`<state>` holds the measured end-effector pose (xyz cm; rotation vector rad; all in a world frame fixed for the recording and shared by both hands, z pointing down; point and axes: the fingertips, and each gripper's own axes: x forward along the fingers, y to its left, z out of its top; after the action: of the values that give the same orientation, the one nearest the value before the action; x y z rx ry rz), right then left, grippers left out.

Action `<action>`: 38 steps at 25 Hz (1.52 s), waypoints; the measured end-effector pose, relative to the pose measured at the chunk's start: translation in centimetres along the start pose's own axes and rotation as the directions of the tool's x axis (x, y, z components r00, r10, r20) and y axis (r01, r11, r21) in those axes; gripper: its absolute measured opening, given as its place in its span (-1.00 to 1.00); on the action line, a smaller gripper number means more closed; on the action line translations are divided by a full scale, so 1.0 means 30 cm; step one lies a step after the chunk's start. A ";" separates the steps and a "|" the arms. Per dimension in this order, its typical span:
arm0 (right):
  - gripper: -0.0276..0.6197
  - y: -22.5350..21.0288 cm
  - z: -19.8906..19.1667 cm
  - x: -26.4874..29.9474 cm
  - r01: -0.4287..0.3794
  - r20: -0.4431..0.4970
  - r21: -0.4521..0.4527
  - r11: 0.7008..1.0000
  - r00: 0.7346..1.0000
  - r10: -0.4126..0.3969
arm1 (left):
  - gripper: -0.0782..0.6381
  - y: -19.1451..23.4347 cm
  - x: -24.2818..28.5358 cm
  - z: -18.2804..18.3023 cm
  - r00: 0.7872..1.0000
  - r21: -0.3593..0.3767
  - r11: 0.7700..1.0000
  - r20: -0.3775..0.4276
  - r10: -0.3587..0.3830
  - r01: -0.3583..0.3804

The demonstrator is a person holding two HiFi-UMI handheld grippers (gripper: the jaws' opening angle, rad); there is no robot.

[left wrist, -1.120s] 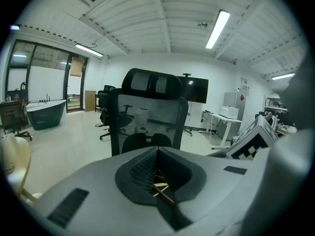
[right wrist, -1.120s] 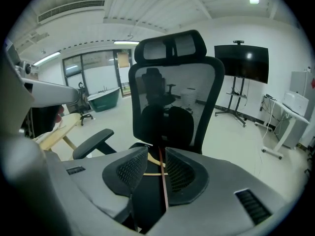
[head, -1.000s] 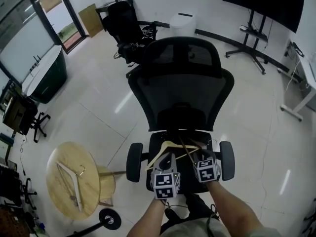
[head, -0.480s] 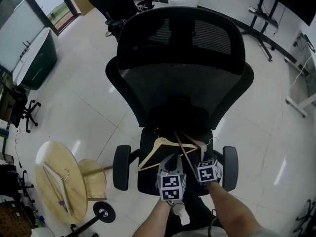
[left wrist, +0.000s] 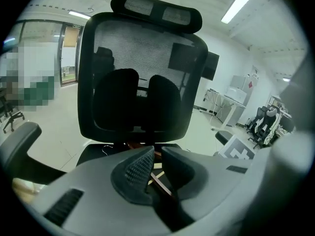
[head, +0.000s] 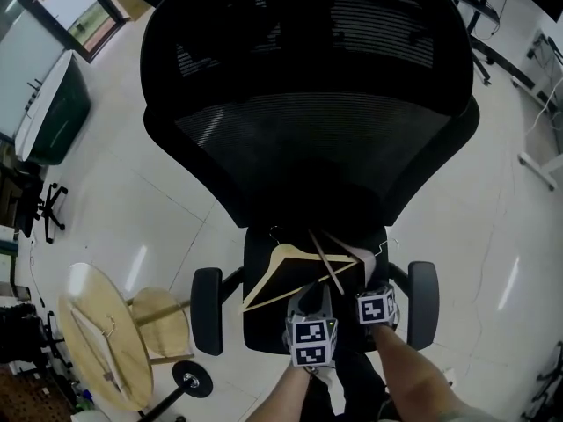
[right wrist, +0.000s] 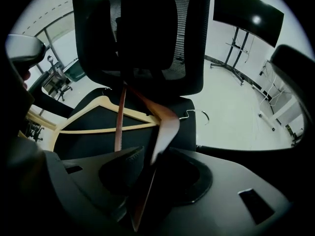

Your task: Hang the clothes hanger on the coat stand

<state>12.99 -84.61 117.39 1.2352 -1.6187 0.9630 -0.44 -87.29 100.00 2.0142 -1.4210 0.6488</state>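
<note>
While both grippers sit low over the chair (head: 308, 139) seat, the right gripper (head: 373, 280) pinches the broad arm of the dark hanger (head: 327, 262), which runs up between its jaws. The left gripper (head: 310, 293) has its jaws drawn nearly together, with the dark hanger's thin bar in the slit between them. A pale hanger (head: 281, 258) lies flat on the seat under the dark one, its hook toward the backrest. A round table (head: 88, 323) stands well apart at lower left, bearing a third hanger (head: 92, 350).
</note>
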 end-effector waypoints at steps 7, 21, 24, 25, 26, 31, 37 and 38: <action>-0.42 -0.038 -0.024 0.125 0.015 -0.054 0.035 0.999 0.998 -0.013 | -0.63 0.001 0.106 -0.063 0.999 0.003 1.000 -0.035 -0.021 0.021; -0.47 -0.044 -0.048 0.292 0.066 -0.099 0.024 0.998 0.993 -0.063 | -0.63 0.052 0.193 -0.132 0.996 0.014 1.000 -0.092 0.004 -0.003; -0.65 -0.062 -0.041 0.267 0.067 -0.084 0.058 0.996 0.995 -0.062 | -0.63 0.025 0.176 -0.124 0.995 0.018 1.000 -0.095 0.002 -0.001; -0.71 -0.071 -0.043 0.259 0.065 -0.084 0.096 0.993 0.995 -0.057 | -0.63 0.018 0.168 -0.115 0.996 0.021 1.000 -0.093 0.003 -0.001; -0.78 -0.081 -0.045 0.249 0.068 -0.086 0.129 0.989 0.995 -0.057 | -0.63 0.014 0.160 -0.105 0.996 0.024 1.000 -0.089 0.004 -0.002; -0.82 0.011 -0.065 0.145 -0.026 -0.089 0.245 0.969 0.995 0.049 | -0.63 0.023 0.087 -0.025 0.998 0.035 0.999 -0.053 0.017 -0.015; -0.82 -0.032 -0.025 -0.151 0.081 0.019 0.210 0.974 0.996 -0.087 | -0.63 -0.066 -0.101 0.126 1.000 0.062 0.998 0.004 -0.004 0.004; -0.82 -0.016 -0.024 -0.208 0.080 0.034 0.213 0.974 0.995 -0.089 | -0.63 -0.079 -0.145 0.148 1.000 0.069 0.998 0.011 -0.007 0.007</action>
<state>14.45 -82.10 111.79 1.4664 -1.5133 1.0824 0.70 -86.90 93.47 2.0782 -1.4150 0.6941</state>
